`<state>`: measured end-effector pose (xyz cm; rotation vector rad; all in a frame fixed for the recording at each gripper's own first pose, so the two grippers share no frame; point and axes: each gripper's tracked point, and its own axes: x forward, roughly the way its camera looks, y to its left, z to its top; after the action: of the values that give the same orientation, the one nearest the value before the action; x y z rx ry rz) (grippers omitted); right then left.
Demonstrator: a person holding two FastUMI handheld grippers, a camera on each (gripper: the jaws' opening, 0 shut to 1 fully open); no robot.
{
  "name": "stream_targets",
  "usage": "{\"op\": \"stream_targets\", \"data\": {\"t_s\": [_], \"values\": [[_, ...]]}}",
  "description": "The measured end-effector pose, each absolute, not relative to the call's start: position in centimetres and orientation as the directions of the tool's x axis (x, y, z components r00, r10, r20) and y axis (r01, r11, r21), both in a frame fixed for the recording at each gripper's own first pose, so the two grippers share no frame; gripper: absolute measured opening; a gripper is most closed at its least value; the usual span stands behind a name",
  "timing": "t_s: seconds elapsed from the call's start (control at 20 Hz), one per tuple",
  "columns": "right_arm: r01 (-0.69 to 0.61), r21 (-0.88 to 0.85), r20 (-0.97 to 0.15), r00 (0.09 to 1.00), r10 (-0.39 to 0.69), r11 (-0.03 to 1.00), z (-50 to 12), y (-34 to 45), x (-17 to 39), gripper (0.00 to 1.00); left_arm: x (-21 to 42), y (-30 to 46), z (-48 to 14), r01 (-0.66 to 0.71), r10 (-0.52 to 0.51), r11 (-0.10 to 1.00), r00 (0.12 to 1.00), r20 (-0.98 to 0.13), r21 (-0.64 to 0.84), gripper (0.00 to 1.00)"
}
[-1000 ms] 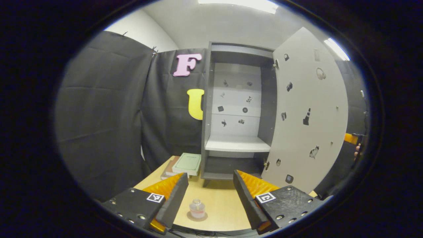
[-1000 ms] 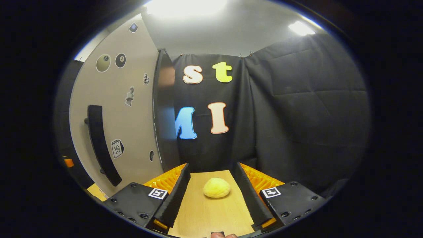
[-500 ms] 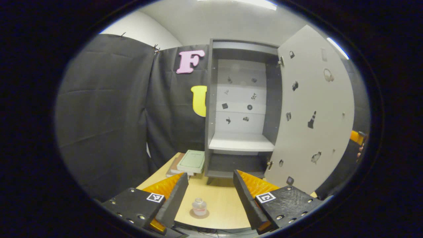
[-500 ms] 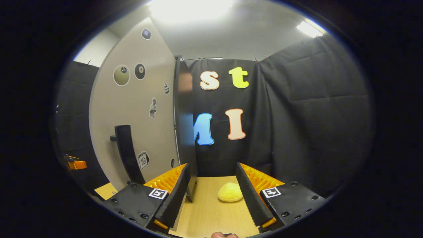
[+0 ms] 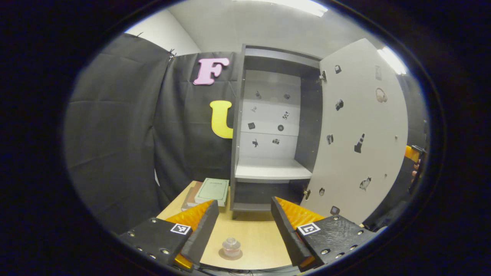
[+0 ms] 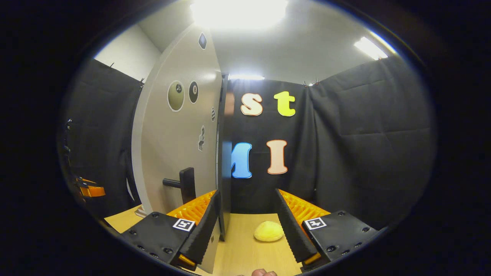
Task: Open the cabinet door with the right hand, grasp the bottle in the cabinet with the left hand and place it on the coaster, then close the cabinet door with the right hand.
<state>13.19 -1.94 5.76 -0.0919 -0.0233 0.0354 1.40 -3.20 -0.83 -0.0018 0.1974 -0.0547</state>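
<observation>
Bottle point(image 5: 231, 245): small, squat, seemingly clear glass

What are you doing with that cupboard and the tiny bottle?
A person holds a gripper in each hand. The small bottle already stands on the round coaster on the wooden table, between the open fingers of the left gripper, which holds nothing. The cabinet has empty shelves and its door is wide open. The right gripper, also open and empty, is beside the door's edge, near the black handle. Closing the door is what's left.
</observation>
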Motion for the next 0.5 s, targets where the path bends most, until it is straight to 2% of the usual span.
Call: {"op": "stream_targets", "data": {"t_s": [0.25, 0.45, 0.5], "values": [[0.003, -0.042, -0.031, 1.0, -0.005, 0.999, 5.1, -1.4, 13.5, 0.81, 2.9, 0.2, -1.3, 0.066, -0.082, 0.994, 0.98, -0.182, -0.091, 0.83], [0.052, -0.016, -0.035, 0.998, -0.053, 0.998, 5.0, -1.0, 13.0, 0.8, 3.6, 2.6, -1.3, 0.056, -0.074, 0.993, 0.98, -0.187, -0.101, 0.85], [0.054, -0.006, -0.037, 0.998, -0.054, 0.999, 4.9, -0.7, 13.1, 0.8, 3.7, 2.9, -1.4, 0.06, -0.078, 0.993, 0.979, -0.187, -0.103, 0.83]]}}
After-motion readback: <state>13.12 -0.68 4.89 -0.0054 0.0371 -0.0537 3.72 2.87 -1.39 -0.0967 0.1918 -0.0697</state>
